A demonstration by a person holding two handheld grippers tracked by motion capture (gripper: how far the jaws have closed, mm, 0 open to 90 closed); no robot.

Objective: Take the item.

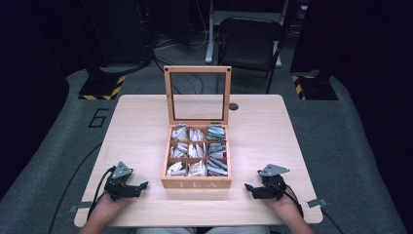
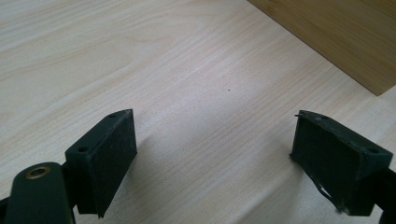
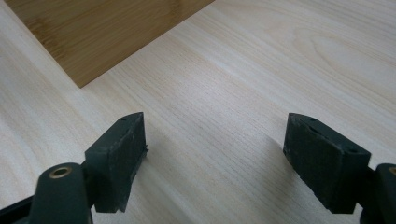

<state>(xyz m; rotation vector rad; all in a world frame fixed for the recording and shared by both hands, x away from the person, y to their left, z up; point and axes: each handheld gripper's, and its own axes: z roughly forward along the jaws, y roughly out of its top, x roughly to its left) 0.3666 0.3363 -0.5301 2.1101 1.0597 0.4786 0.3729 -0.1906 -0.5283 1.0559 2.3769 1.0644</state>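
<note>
We hold both tools agape, empty — left tool [image 1: 142, 185], right tool [image 1: 249, 187]; the tea box [image 1: 197, 184] lies between them, equally near.

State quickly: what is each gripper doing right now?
Left gripper: open, holding nothing, beside the tea box.
Right gripper: open, holding nothing.

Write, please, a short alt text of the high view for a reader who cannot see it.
A wooden tea box with its glass lid standing open sits in the middle of a light wooden table, its nine compartments full of tea bags. The left gripper and right gripper rest on either side of it, both empty.
</note>
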